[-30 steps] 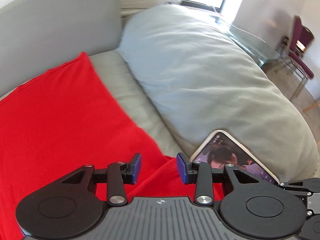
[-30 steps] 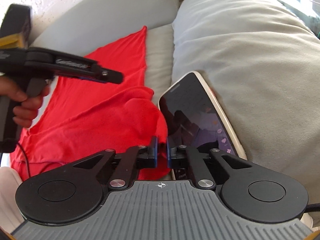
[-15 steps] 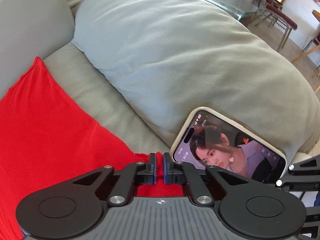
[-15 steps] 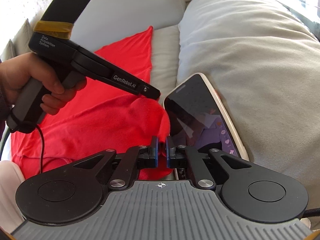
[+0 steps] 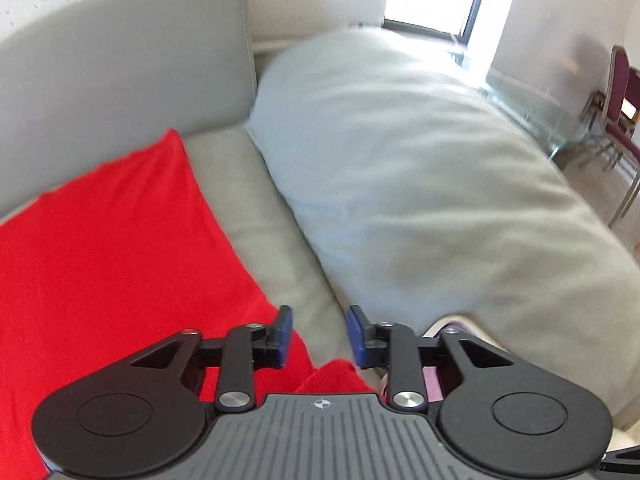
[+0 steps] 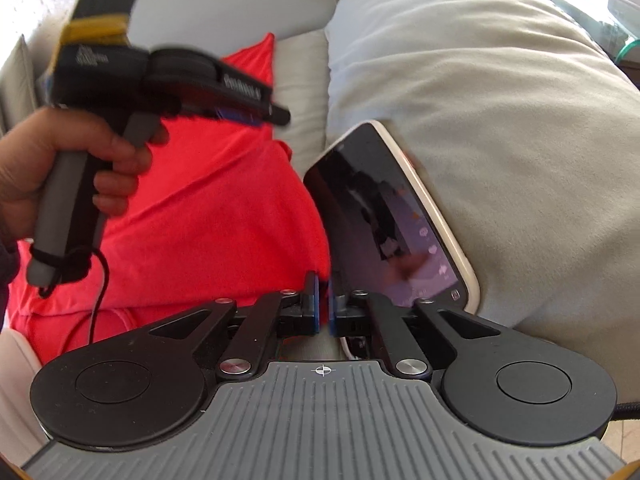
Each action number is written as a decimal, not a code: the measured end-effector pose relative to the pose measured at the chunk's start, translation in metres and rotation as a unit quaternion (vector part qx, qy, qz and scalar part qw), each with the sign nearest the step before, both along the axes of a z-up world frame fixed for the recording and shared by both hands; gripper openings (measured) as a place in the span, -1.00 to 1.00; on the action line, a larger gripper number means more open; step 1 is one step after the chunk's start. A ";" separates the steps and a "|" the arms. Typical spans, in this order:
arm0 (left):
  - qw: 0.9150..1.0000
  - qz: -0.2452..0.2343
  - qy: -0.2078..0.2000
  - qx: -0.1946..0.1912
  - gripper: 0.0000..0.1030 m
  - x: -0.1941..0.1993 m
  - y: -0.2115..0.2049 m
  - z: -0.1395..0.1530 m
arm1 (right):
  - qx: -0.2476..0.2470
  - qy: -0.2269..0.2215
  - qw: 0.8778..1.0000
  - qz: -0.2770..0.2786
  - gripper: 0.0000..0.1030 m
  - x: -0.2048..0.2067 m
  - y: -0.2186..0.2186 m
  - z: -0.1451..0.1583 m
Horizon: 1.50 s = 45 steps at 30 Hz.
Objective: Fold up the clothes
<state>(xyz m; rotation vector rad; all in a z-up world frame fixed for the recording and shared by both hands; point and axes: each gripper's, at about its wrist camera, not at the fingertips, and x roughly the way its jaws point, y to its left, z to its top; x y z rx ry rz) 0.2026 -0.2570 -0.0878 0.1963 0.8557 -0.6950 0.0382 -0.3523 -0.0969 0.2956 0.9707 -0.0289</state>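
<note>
The red garment (image 5: 112, 248) is a plain, bright, soft knit, spread mostly flat on the grey sofa seat (image 5: 256, 216), one corner pointing up toward the backrest (image 5: 120, 52). Its near edge is bunched into a raised fold (image 6: 224, 240) beside a phone (image 6: 384, 220).

The left gripper (image 5: 318, 334) hovers above the garment's near right edge, jaws parted with nothing between them; cloth shows below and beneath the left blue pad. The right gripper (image 6: 322, 304) has its jaws nearly together at the bunched edge of the red cloth; whether fabric is actually pinched cannot be told.

A large pale grey cushion (image 5: 420, 184), soft and rounded, lies right of the garment. The phone, glossy dark screen in a cream case, leans against it. A hand (image 6: 52, 168) holds the left tool's handle, blurred.
</note>
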 end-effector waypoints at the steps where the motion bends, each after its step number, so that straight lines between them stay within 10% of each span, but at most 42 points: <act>1: 1.000 0.003 -0.003 -0.003 -0.36 -0.005 0.007 0.009 | -0.006 0.002 1.000 -0.005 -0.79 -0.005 0.000 0.003; 10: 0.996 0.071 0.056 -0.015 -0.02 -0.082 0.119 0.051 | 0.031 -0.031 0.999 -0.001 -0.24 -0.054 0.001 0.037; 17: 0.969 0.226 0.090 -0.038 -0.06 -0.135 0.217 0.024 | 0.033 -0.032 0.998 0.046 -0.08 -0.048 0.031 0.038; 19: 0.961 0.267 0.066 -0.039 -0.38 -0.144 0.232 0.016 | 0.025 -0.036 0.997 0.067 -0.11 -0.039 0.045 0.033; 21: 0.960 0.274 0.036 -0.034 -0.61 -0.143 0.236 0.007 | 0.007 -0.043 0.995 0.092 -0.45 -0.026 0.063 0.028; 25: 0.958 0.284 -0.020 -0.005 -0.63 -0.135 0.230 -0.005 | -0.036 -0.062 0.986 0.147 -0.50 0.002 0.105 0.018; 33: 0.961 0.264 0.039 0.076 -0.60 -0.138 0.229 -0.022 | -0.105 -0.036 0.977 0.182 -0.35 0.008 0.134 0.002; 45: 0.967 0.245 0.043 0.049 -0.48 -0.176 0.223 -0.002 | -0.113 -0.029 0.977 0.177 -0.13 -0.031 0.123 0.022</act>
